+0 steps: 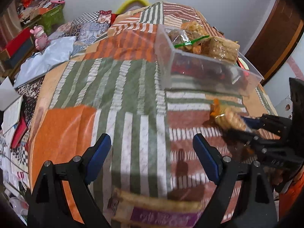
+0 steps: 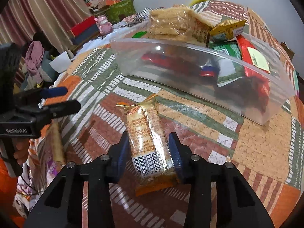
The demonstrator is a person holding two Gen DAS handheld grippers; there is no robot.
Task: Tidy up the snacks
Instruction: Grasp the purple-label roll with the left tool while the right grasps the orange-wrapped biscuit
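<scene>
A clear plastic bin point(image 1: 199, 70) point(image 2: 199, 72) sits on the patchwork bedspread, holding several wrapped snacks, with a tan cracker pack point(image 2: 174, 23) piled on top. My right gripper point(image 2: 150, 152) is shut on a clear-wrapped biscuit pack point(image 2: 146, 131) with a gold tie, held above the bedspread in front of the bin; it shows at the right of the left wrist view point(image 1: 229, 121). My left gripper point(image 1: 152, 157) is open and empty over the bedspread. A purple-labelled snack pack point(image 1: 157, 207) lies just below it.
The bedspread point(image 1: 117, 87) covers a bed. At the far left are a pink toy point(image 1: 39, 38), green and red boxes point(image 1: 51, 17), a white cloth, books and papers. Curtains point(image 2: 38, 9) hang at the left; a wooden door frame point(image 1: 275, 36) stands at the right.
</scene>
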